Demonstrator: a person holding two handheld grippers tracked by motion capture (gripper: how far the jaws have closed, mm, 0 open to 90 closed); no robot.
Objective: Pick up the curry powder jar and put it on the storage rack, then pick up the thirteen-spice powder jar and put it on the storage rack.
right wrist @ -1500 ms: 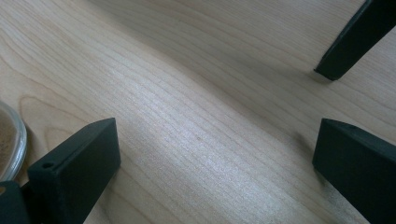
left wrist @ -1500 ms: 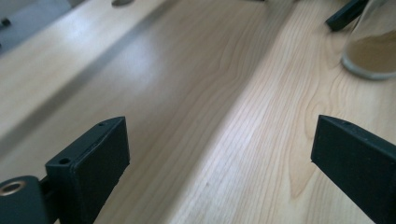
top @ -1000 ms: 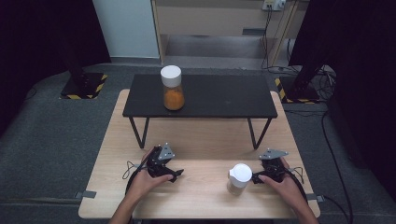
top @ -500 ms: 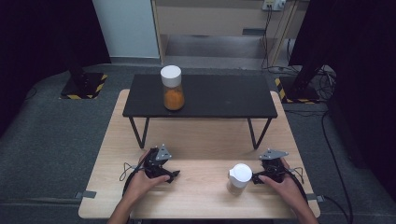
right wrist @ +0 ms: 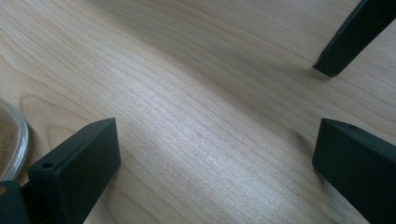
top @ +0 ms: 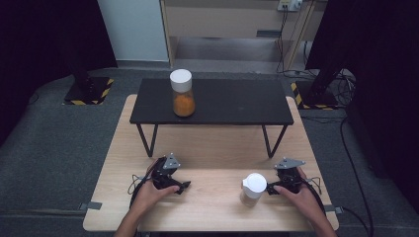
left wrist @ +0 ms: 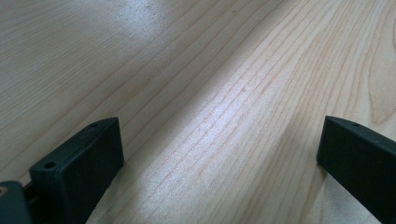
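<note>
A clear glass jar with a white lid and pale sandy contents (top: 254,187) is standing on the light wooden table (top: 212,212), near its front edge, just beside the right gripper (top: 285,180), and its rim is peeking in at the left edge of the right gripper view (right wrist: 11,140). That gripper is lying on the wood under the person's right hand (top: 302,197), and its two black jaws are standing wide apart with nothing but bare wood grain between them; a black leg of the low table (right wrist: 350,35) is showing at the upper right of its view. Over on the other side, the left gripper (top: 170,178) is resting on the table under the left hand (top: 150,195), its jaws likewise spread wide over empty wood. Farther back, a low black rectangular table on thin metal legs (top: 237,101) is sitting across the wooden top, and a second clear jar with a white lid, half full of orange powder (top: 182,94), is standing upright on its left part. Grey carpet (top: 54,148) is lying all around.
</note>
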